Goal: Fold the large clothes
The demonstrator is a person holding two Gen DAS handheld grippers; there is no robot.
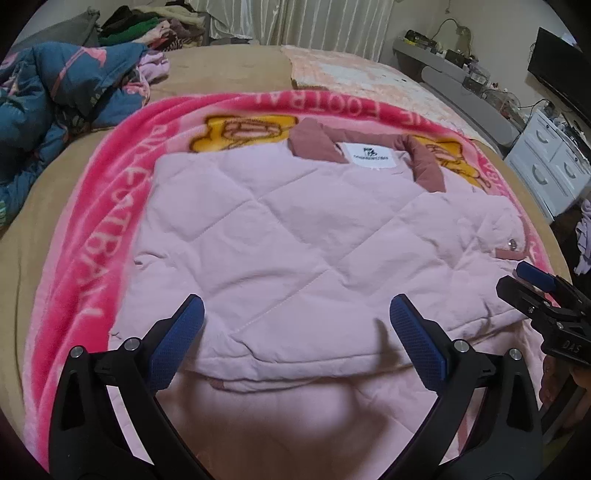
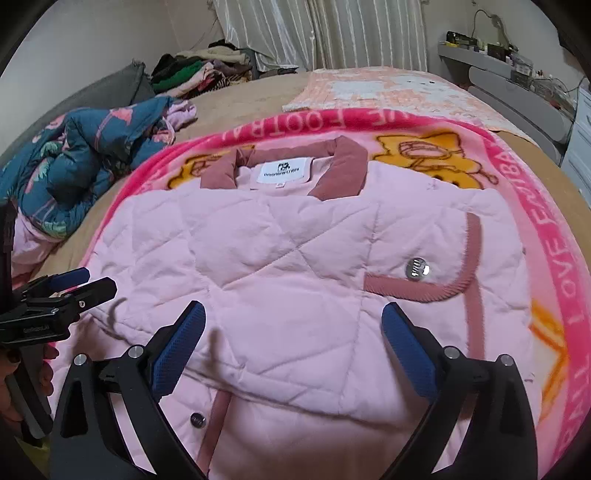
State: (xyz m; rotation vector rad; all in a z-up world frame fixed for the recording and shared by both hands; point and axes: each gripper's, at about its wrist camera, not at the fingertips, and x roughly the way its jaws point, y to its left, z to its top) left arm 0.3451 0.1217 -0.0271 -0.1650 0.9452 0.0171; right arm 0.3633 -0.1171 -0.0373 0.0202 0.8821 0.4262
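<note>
A pale pink quilted jacket (image 1: 295, 229) (image 2: 288, 251) lies folded on a bright pink blanket (image 1: 92, 258) (image 2: 576, 236). Its dusty-rose collar (image 1: 317, 144) and white label (image 2: 282, 170) point away from me. A metal snap (image 2: 417, 275) sits by the rose-trimmed pocket on the right. My left gripper (image 1: 295, 332) hangs open above the jacket's near fold, nothing between its blue pads (image 1: 181, 339). My right gripper (image 2: 293, 339) is also open over the near fold, pads clear of the cloth. Each gripper shows at the edge of the other's view (image 1: 517, 282) (image 2: 98, 284).
The blanket lies on a bed with a tan sheet (image 1: 221, 70). A crumpled blue flowered quilt (image 1: 55, 103) is at the left, a pile of clothes (image 1: 147, 26) behind it. White drawers (image 1: 550, 162) and a cluttered grey shelf (image 1: 436, 51) stand to the right.
</note>
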